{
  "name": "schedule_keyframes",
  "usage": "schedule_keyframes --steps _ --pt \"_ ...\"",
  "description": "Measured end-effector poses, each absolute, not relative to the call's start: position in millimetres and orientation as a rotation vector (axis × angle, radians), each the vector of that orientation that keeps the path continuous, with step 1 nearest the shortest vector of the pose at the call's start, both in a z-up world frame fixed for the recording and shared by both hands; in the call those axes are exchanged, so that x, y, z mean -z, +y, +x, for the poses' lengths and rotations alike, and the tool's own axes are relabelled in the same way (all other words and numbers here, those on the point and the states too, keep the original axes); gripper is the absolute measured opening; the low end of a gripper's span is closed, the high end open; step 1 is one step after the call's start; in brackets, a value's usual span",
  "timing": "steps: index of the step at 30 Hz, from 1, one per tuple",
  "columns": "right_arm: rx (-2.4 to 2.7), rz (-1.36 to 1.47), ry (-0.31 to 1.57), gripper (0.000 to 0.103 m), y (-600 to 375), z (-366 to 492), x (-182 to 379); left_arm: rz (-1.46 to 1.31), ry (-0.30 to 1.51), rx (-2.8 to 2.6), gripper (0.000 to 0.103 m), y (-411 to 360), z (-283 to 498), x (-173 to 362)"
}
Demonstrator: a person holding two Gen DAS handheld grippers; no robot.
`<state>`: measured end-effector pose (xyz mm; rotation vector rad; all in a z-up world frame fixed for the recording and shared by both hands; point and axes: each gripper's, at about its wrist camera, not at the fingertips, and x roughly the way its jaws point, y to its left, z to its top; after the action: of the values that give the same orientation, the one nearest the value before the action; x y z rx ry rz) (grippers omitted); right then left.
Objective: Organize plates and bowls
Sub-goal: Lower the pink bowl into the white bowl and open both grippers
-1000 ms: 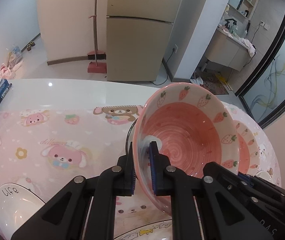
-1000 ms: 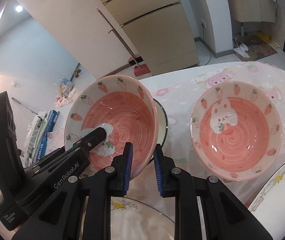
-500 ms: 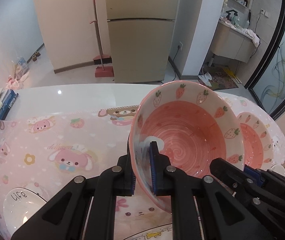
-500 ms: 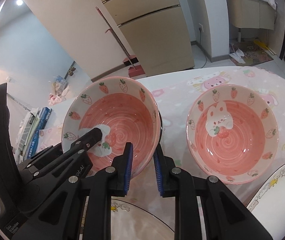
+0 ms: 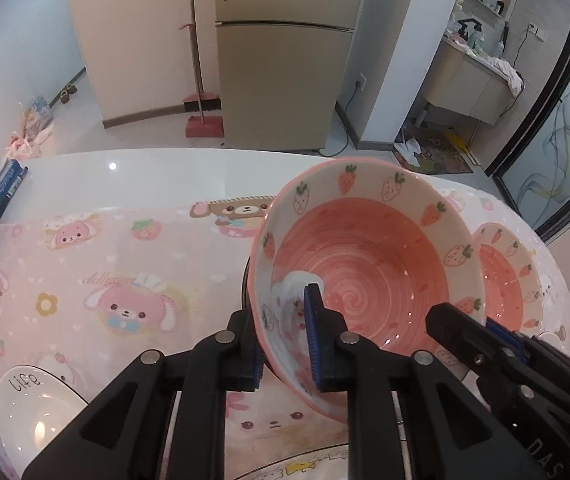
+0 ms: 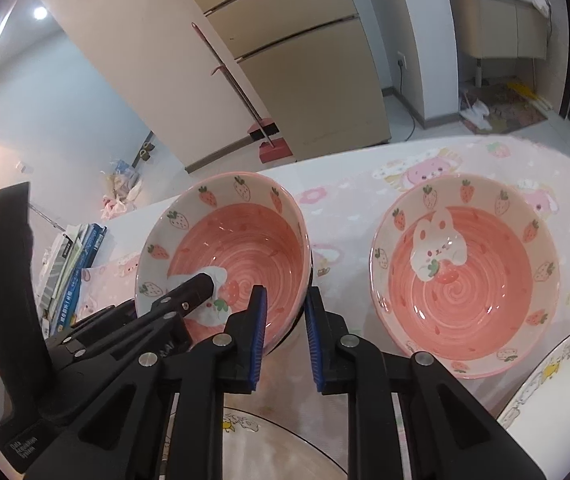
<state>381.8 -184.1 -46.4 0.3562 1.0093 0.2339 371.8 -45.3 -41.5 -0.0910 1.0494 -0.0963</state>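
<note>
A pink strawberry bowl (image 5: pixel 365 272) (image 6: pixel 237 240) stands tilted above the pink cartoon tablecloth (image 5: pixel 105 264). My left gripper (image 5: pixel 285 340) straddles its near-left rim, one finger outside and one inside. Its jaws are opening, and the gap is wider than the bowl wall. My right gripper (image 6: pixel 285 312) straddles the opposite rim, its jaws closing, with a gap still showing at the inner pad. A dark-rimmed dish (image 6: pixel 312 264) sits under the bowl, mostly hidden. A second strawberry bowl (image 6: pixel 465 280) (image 5: pixel 501 280) with a bunny inside rests flat to the right.
A white bowl marked "life" (image 5: pixel 33 408) sits at the near left. A cartoon plate (image 6: pixel 285 440) lies just under the grippers, and another plate (image 6: pixel 557 380) is at the near right. Books (image 6: pixel 73 264) line the table's left edge.
The left gripper's fingers have spread apart around the bowl rim. The right gripper's fingers have drawn slightly closer on the other rim. The bowl keeps its tilt and place.
</note>
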Motion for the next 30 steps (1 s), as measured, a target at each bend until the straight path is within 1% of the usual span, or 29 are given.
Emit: schedule_keyframes --steps 7,9,11,15,17,30 --pt "-0.273 0.419 1.02 0.017 -194 385 47 -0.129 1.063 0.123 0.016 -35 372 35" --pt "-0.272 0.412 1.021 0.015 -194 385 47 -0.089 1.046 0.117 0.012 -36 370 35" --pt "-0.266 0.404 1.018 0.014 -193 385 47 -0.103 1.055 0.111 0.012 -32 371 35" --pt "-0.236 0.411 1.017 0.011 -196 386 48 -0.097 1.077 0.126 0.016 -35 370 31" --pt "-0.237 0.408 1.014 0.01 -197 385 48 -0.055 1.072 0.116 0.016 -38 367 31" --pt "-0.234 0.399 0.998 0.009 -197 385 50 -0.034 1.087 0.125 0.019 -44 369 28"
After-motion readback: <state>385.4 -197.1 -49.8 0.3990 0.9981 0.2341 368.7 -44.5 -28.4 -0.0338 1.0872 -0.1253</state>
